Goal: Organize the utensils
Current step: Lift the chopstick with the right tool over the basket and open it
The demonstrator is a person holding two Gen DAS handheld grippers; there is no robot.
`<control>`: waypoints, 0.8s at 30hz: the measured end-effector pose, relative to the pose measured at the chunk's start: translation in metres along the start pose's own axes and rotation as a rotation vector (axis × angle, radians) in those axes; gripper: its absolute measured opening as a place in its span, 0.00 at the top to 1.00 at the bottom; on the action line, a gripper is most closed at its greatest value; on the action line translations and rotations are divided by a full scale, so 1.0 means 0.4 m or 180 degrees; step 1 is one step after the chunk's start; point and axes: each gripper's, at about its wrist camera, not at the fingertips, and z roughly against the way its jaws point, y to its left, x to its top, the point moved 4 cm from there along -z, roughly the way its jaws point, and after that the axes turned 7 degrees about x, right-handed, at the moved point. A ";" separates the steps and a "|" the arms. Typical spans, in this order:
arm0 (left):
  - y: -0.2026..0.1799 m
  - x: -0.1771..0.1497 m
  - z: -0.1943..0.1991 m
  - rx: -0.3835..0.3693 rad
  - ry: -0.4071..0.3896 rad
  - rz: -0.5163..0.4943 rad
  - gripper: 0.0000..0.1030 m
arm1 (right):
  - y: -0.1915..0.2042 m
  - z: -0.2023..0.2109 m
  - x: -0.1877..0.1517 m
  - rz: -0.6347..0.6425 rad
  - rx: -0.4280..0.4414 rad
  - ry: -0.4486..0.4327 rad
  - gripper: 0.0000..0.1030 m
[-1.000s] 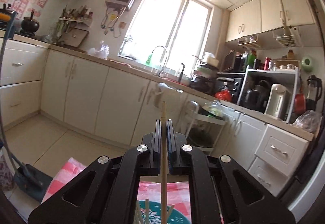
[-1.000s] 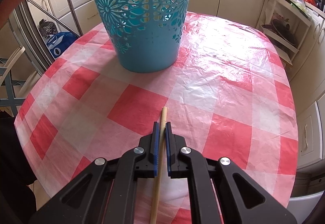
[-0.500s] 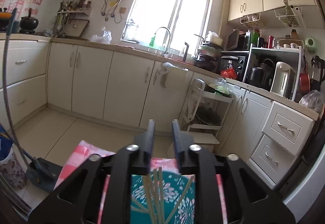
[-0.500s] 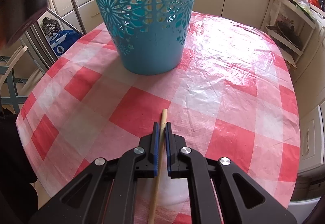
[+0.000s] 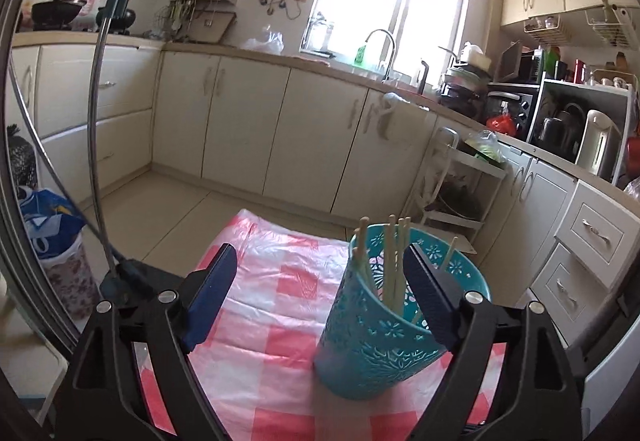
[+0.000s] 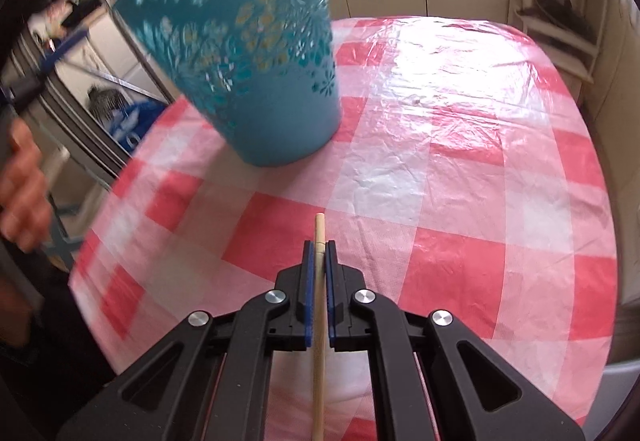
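Note:
A teal cut-out basket (image 5: 372, 337) stands on the red-and-white checked tablecloth (image 5: 276, 301) and holds several wooden chopsticks (image 5: 394, 261). My left gripper (image 5: 320, 273) is open wide and empty, above and just behind the basket, whose rim lies by the right finger. In the right wrist view the basket (image 6: 256, 73) stands at the far left of the table, blurred. My right gripper (image 6: 319, 249) is shut on a single wooden chopstick (image 6: 319, 321), held low over the cloth (image 6: 460, 169) in front of the basket.
The round table's edge curves close on the left and right. Kitchen cabinets (image 5: 240, 129) and a wire rack (image 5: 460, 193) stand beyond it. A person's hand (image 6: 22, 185) shows at the left edge. A blue bag (image 5: 48, 225) sits on the floor at left.
My left gripper let go of its chopstick into the basket, opened wide and tilted down and back. My right gripper keeps its chopstick and has shifted, with the view now blurred.

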 end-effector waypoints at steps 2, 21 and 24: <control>0.011 -0.003 0.000 0.0023 0.0013 0.0038 0.20 | -0.002 0.016 0.004 -0.0070 0.0119 -0.0058 0.94; 0.044 0.010 0.008 0.0070 0.0050 0.0199 0.12 | 0.171 0.330 0.247 0.0123 0.1080 -0.1455 0.94; 0.069 0.016 0.008 0.0110 0.0070 0.0289 0.12 | 0.186 0.373 0.335 0.0138 0.1113 -0.1637 0.94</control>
